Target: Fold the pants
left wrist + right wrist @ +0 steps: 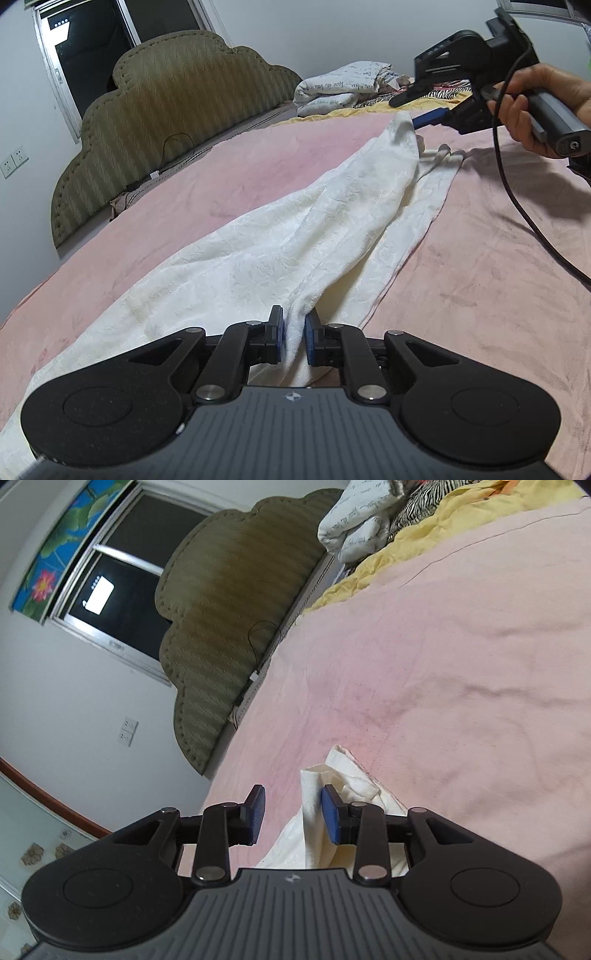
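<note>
Early stage: white pants point(280, 243) lie stretched along the pink bed point(480, 277), no fold completed; left gripper point(293, 334) fingers clamp 1 end, right gripper point(291, 818) fingers stand apart around the other end, 1 pad touching cloth.

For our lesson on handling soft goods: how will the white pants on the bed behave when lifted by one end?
The white pants probably hang limp: they sag between the left gripper and right gripper. Their textured weave likely resists slipping. They seem light, draping in soft folds.
</note>
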The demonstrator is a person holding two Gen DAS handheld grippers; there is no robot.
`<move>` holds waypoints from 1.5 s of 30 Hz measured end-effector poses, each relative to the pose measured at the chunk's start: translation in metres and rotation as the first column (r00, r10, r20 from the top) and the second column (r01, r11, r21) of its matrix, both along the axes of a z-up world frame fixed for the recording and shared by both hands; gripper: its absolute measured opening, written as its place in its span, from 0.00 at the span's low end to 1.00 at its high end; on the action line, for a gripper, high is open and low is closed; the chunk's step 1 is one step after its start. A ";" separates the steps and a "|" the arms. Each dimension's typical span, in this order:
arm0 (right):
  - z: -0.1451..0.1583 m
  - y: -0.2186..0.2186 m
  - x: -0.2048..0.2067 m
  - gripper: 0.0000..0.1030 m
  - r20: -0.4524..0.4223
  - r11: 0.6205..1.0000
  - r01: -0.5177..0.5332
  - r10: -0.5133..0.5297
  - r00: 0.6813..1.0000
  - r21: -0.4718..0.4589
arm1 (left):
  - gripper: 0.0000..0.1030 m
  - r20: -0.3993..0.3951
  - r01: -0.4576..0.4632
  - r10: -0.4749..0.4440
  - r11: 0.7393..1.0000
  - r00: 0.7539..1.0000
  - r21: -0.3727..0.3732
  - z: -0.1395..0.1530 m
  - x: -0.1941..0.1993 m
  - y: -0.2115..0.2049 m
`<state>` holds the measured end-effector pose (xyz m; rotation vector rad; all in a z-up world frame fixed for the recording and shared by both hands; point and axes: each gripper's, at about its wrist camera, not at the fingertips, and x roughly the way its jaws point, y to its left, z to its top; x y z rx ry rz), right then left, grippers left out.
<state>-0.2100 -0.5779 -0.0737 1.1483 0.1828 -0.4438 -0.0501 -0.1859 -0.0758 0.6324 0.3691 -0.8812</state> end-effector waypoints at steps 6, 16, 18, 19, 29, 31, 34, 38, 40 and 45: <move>-0.005 0.002 0.009 0.36 -0.080 1.000 -0.009 0.010 0.997 0.003 | 0.19 -0.015 -0.007 0.007 1.000 1.000 -0.009 0.001 0.002 0.001; 0.039 0.001 0.056 0.08 -0.066 0.980 -0.081 0.070 0.995 -0.183 | 0.10 -0.044 -0.196 0.192 0.965 0.980 -0.175 0.023 0.021 0.009; 0.073 0.016 0.056 0.08 0.076 0.945 -0.069 0.098 0.992 -0.319 | 0.10 0.018 -0.232 0.245 0.936 0.969 -0.263 0.035 0.017 0.017; 0.087 0.024 0.051 0.08 0.129 0.918 -0.047 0.105 0.986 -0.394 | 0.10 0.044 -0.228 0.252 0.928 0.967 -0.295 0.040 0.014 0.020; -0.007 0.024 -0.030 0.08 -0.145 0.993 0.070 -0.084 0.986 -0.095 | 0.11 0.122 -0.005 0.005 1.000 0.993 -0.004 0.000 -0.021 0.003; -0.010 0.032 -0.039 0.08 -0.159 0.991 0.072 -0.089 0.983 -0.109 | 0.11 0.103 0.001 0.000 1.000 0.995 -0.013 0.002 -0.020 0.006; 0.001 0.041 -0.044 0.08 -0.170 0.985 0.065 -0.093 0.981 -0.162 | 0.11 0.072 -0.001 0.004 0.999 0.997 -0.038 0.009 -0.018 0.013; 0.009 0.046 -0.038 0.08 -0.280 0.972 0.000 -0.068 0.958 -0.237 | 0.11 0.099 0.027 -0.031 0.999 0.995 0.038 -0.004 -0.022 0.009; 0.010 0.048 -0.031 0.09 -0.345 0.966 -0.035 -0.058 0.937 -0.255 | 0.11 0.115 0.034 -0.042 0.997 0.992 0.066 -0.012 -0.024 0.009; 0.027 0.057 -0.047 0.21 -0.366 0.932 0.143 -0.268 0.891 -0.334 | 0.11 0.073 0.049 -0.051 0.998 0.996 0.040 -0.002 -0.021 0.019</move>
